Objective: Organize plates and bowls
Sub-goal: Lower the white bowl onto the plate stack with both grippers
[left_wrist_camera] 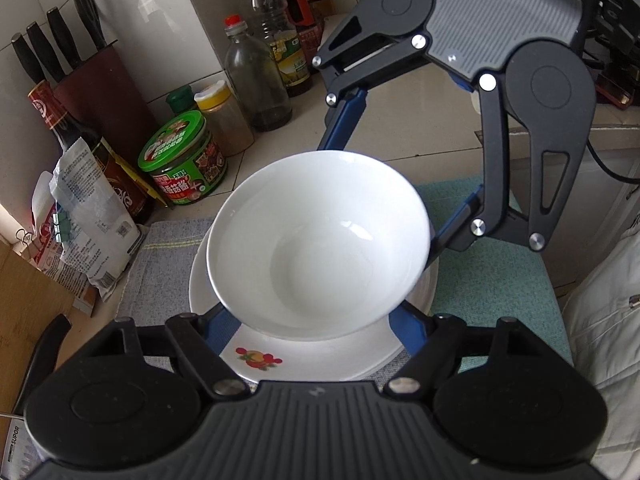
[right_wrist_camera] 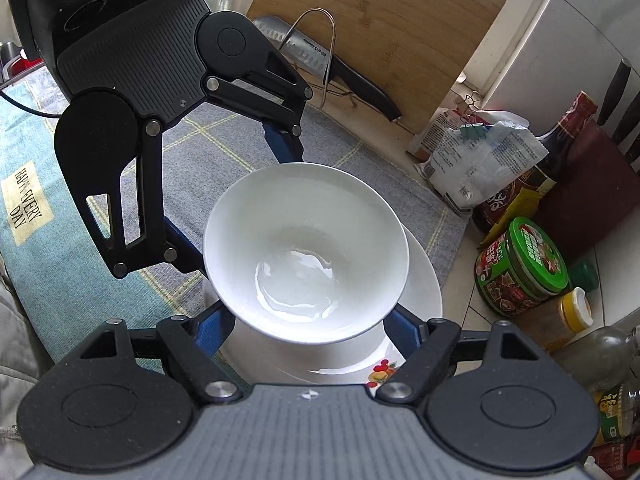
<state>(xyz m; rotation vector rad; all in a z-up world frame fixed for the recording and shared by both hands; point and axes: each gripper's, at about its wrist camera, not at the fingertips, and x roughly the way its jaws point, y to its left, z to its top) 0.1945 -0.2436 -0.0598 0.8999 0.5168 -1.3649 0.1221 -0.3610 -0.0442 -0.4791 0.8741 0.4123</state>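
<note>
- Bowl point(left_wrist_camera: 318, 246) up front, white and empty, and we've got it from two sides at once, poised over the stacked white plates point(left_wrist_camera: 320, 360) on the grey cloth point(left_wrist_camera: 160, 264).
- Our left gripper point(left_wrist_camera: 316, 326) has its blue fingers point(left_wrist_camera: 222, 330) pressed against the bowl's near wall, jaws closed onto it.
- Our right gripper point(right_wrist_camera: 308, 326) does the same from the opposite side, blue pads tight on the bowl, jaws only as wide as the bowl allows.
- Left view gives us what the right barely catches: a knife block point(left_wrist_camera: 108, 92), oil bottles point(left_wrist_camera: 284, 40) at the far wall, a pale teal mat point(left_wrist_camera: 488, 280) to the right.
- Right view alone shows us the wooden cutting board point(right_wrist_camera: 384, 36) with a knife point(right_wrist_camera: 320, 60) leaning on it, blade marked "SUPOR", plus a patch on the teal cloth point(right_wrist_camera: 60, 248) reading "HAPPY EVERY DAY".
- Both views catch the fruit print on the top plate, and the green-lidded jar point(left_wrist_camera: 184, 160) with Chinese lettering too small for us to read.
</note>
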